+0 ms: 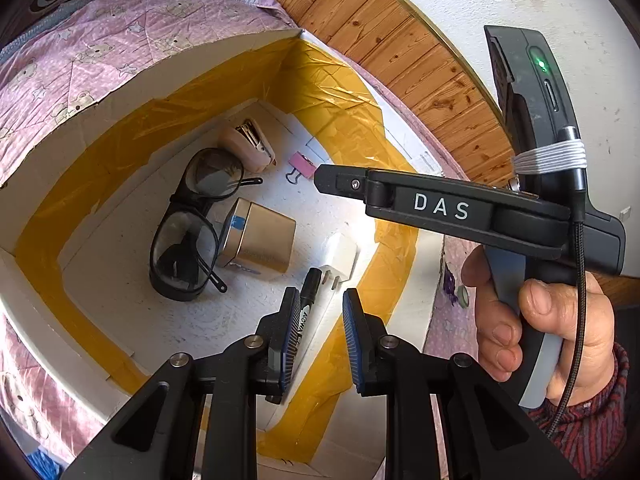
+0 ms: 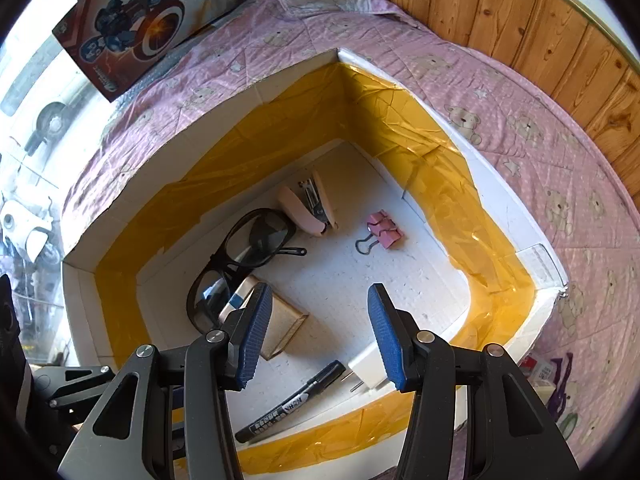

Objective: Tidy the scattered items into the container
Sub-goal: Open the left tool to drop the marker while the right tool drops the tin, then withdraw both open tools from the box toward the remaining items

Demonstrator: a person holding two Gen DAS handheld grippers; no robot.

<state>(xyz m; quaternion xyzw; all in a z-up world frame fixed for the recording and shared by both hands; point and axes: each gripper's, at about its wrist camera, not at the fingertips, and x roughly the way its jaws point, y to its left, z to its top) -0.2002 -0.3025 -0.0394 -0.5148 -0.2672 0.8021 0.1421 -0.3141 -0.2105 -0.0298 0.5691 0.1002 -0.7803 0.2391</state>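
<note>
Blue-padded fingers of the left gripper (image 1: 320,336) stand apart and empty above the white foam container (image 2: 460,128), and the right gripper (image 2: 316,336) is likewise spread, holding nothing. Inside lie glasses (image 2: 244,264), a pink stapler (image 2: 308,210), a pink binder clip (image 2: 382,230), a gold tin (image 1: 260,240) — half hidden in the right view — a black marker (image 2: 292,402) and a white plug (image 2: 370,364). Yellow tape lines the walls; a pink quilt (image 2: 520,120) spreads beneath, with wood panelling (image 2: 500,4) behind.

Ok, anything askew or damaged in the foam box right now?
Mostly fine. The metal tin sits tilted against the black glasses, and the yellow tape lining the box walls is wrinkled and torn-edged. Nothing spilled.
</note>
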